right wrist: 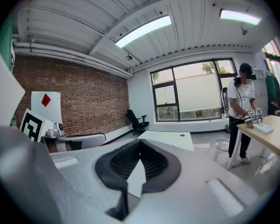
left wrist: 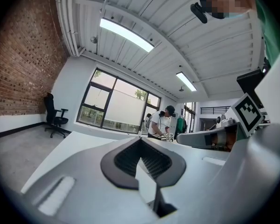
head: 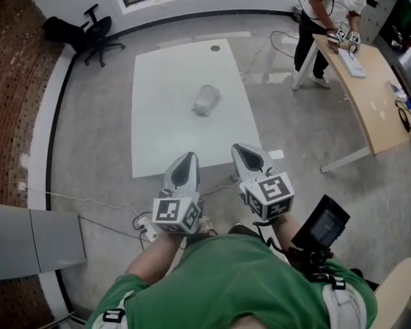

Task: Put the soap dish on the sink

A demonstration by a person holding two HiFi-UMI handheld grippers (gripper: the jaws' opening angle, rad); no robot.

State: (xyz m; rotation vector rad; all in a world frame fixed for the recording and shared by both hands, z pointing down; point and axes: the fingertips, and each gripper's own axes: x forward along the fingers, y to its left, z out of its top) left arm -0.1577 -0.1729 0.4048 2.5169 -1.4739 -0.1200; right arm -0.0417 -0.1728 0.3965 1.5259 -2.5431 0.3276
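A small pale, rounded object [head: 205,100], which may be the soap dish, lies alone near the middle of a white table [head: 164,129]. Both grippers are held close to my body, short of the table's near edge and well apart from the object. In the head view my left gripper [head: 190,158] and right gripper [head: 244,149] point towards the table, side by side. The left gripper [left wrist: 141,141] has its jaws together with nothing between them. The right gripper [right wrist: 140,143] is likewise shut and empty. Neither gripper view shows the pale object.
A second person [head: 329,5] stands at a wooden desk [head: 373,94] at the back right. A black office chair [head: 96,33] is at the back left by the brick wall. Cables and a power strip [head: 145,226] lie on the floor below my left gripper.
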